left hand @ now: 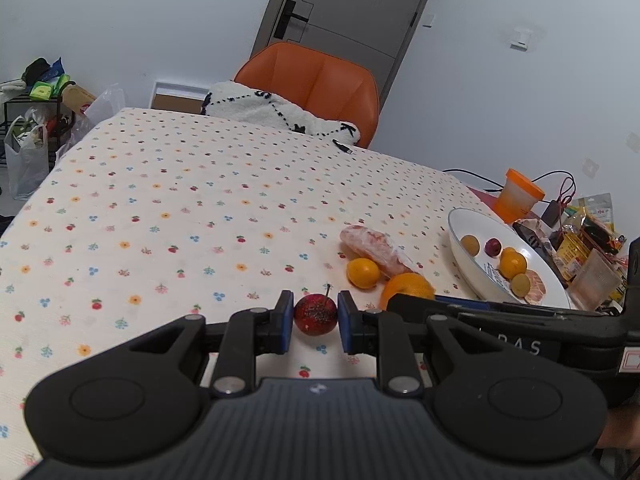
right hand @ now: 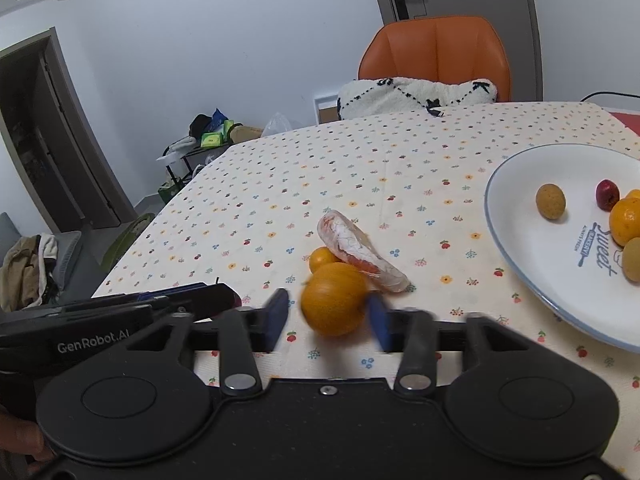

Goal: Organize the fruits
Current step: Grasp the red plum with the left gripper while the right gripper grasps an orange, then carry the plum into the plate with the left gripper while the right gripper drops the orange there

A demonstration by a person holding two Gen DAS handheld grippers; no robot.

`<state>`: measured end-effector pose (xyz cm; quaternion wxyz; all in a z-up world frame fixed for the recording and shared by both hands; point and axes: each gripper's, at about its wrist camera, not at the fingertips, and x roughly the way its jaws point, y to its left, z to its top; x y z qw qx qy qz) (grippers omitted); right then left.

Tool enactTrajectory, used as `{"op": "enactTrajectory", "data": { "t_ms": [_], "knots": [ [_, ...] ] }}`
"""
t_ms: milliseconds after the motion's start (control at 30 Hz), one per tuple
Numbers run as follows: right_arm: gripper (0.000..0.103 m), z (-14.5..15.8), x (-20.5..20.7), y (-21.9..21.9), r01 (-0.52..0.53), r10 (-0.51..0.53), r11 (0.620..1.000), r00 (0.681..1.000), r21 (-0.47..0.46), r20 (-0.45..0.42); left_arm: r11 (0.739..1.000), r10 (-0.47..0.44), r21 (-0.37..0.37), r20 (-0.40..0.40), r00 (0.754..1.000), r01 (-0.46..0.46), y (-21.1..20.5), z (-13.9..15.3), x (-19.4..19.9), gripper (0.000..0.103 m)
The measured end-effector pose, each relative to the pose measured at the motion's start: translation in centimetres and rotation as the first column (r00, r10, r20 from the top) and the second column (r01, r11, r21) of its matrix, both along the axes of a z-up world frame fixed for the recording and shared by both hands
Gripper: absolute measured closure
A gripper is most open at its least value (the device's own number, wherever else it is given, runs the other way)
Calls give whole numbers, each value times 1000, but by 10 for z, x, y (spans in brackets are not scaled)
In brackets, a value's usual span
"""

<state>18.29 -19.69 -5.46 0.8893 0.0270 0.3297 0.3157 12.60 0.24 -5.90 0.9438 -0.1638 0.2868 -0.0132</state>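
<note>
A: Left wrist view: my left gripper (left hand: pixel 316 322) has its blue pads around a small red apple (left hand: pixel 315 314) on the floral tablecloth (left hand: pixel 160 200); left pad touches, a sliver of gap on the right, so grip's uncertain.

B: Right one?

A: My right gripper (right hand: pixel 330 318) straddles the big orange (right hand: pixel 334 300), jaws spread, not clamped, blurred. Wrapped peeled fruit (right hand: pixel 362 252) just behind, white plate (right hand: pixel 520 272) of fruit on the right.

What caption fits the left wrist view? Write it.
Left hand-held gripper brackets a red fruit on the floral tablecloth.

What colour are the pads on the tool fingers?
Blue pads, clearest in the left wrist view.
</note>
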Motion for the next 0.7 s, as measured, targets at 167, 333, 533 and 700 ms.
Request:
{"op": "enactTrajectory", "data": {
  "t_ms": [167, 333, 533, 700],
  "knots": [
    [70, 1, -3, -4, -5, 5, 1000, 1000, 8, -1, 1000, -6, 6, 8, 1000, 6, -4, 3, 2, 81],
    [71, 8, -7, -14, -2, 2, 999, 1000, 36, 16, 1000, -9, 16, 17, 1000, 9, -11, 9, 3, 81],
    [71, 16, -9, -29, 9, -11, 998, 999, 58, 38, 999, -17, 29, 31, 999, 16, -23, 16, 3, 81],
    [71, 23, -14, -43, 26, -30, 996, 998, 85, 55, 999, -21, 35, 42, 999, 20, -31, 20, 2, 81]
  ]
}}
